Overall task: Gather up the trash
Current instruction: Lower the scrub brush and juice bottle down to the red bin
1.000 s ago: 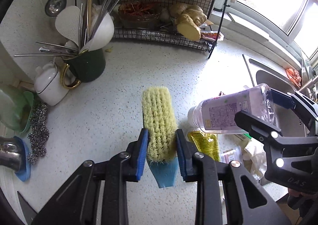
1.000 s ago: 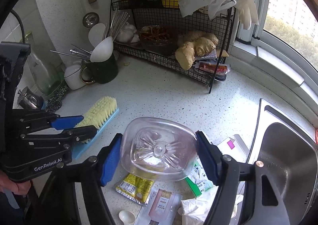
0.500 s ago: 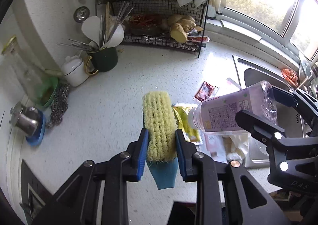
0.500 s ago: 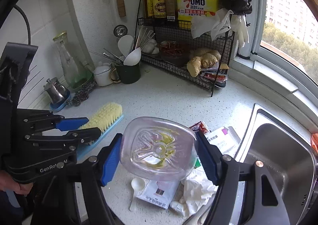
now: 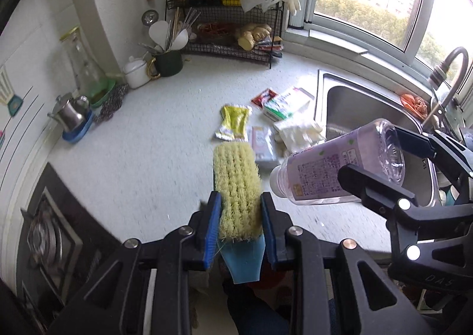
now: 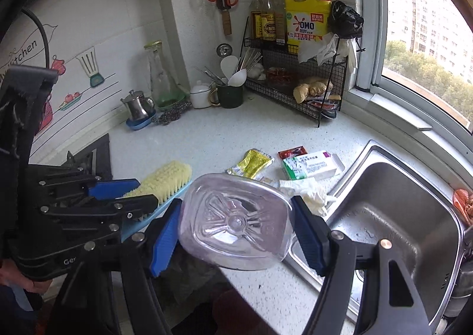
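Clear plastic, with a pale purple label, the empty bottle (image 6: 236,225) is sitting sideways between the right gripper's (image 6: 236,227) blue jaws, which are pinching its flat sides, base toward the camera. It is hanging in the air above the near edge of the bench (image 5: 165,128), beside the sink (image 6: 408,216). To its left, the left gripper (image 5: 240,218) is pinching the yellow-bristled scrub brush (image 5: 236,184) by its blue back, jaws pressed close on it.

Compared with the earlier frames, both hands are pulling back and rising from the bench together: the wire rack (image 5: 227,24) and green utensil cup (image 5: 168,61) are looking much smaller and farther off, and the stove corner (image 5: 50,231) and the faucet (image 5: 449,74) are coming into view. Neither grip is changing; bottle and brush are sitting in the jaws as before.

That suggests the bottle is being carried off to a bin, which no view is showing. Left behind on the bench are the yellow sachet (image 5: 233,122), red sachet (image 5: 264,97), green-and-white box (image 5: 285,103), pale packet (image 5: 261,142) and crumpled white glove (image 5: 298,131), so collecting is looking far from finished.
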Demonstrator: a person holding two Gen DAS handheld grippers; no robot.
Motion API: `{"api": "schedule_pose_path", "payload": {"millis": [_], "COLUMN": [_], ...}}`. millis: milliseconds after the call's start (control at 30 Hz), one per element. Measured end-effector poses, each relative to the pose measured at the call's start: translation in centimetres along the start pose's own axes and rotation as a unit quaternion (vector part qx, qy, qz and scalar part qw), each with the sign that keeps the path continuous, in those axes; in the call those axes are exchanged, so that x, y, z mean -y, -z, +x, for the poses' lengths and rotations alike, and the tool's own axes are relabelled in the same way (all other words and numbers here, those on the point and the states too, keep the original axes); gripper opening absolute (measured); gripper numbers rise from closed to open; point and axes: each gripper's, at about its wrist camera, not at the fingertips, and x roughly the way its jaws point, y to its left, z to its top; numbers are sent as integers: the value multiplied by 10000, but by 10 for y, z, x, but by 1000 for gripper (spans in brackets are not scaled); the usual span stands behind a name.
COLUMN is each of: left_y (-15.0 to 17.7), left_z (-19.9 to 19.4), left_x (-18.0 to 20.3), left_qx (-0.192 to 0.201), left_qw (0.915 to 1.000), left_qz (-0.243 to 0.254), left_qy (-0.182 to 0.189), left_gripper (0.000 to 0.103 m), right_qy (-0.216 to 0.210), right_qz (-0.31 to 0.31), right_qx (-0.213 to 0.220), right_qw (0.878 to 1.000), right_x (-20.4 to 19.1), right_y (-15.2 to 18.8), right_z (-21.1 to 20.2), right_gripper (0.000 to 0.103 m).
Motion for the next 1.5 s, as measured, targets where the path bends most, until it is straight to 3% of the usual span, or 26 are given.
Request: {"api": "schedule_pose_path", "payload": {"millis": [333, 633, 800, 1067, 1500], "left_y": [85, 148, 177, 211, 289], "left_z": [-31, 0, 37, 108, 282], "left_x": [33, 33, 35, 36, 25], "left_qx": [-339, -1090, -1448, -1699, -2148], "left_qw": [9988, 9928, 9882, 9838, 9720], "left_qz": [-319, -500, -439, -397, -523], "left_qy": [-128, 43, 242, 408, 794], "left_gripper": [25, 25, 25, 25, 25], "right_qy": [-265, -354, -283, -106, 266], "right_qz": [-89, 6, -1, 195, 292], "right_qx": [-383, -1105, -1460, -1793, -2153], "right_qw": [9989, 9932, 9889, 9835, 9758], "right_x": [-17, -40, -47, -37, -19], "right_y": [67, 129, 156, 205, 304], "right_z": [-27, -4, 15, 63, 176], "right_gripper": [70, 70, 70, 70, 70]}}
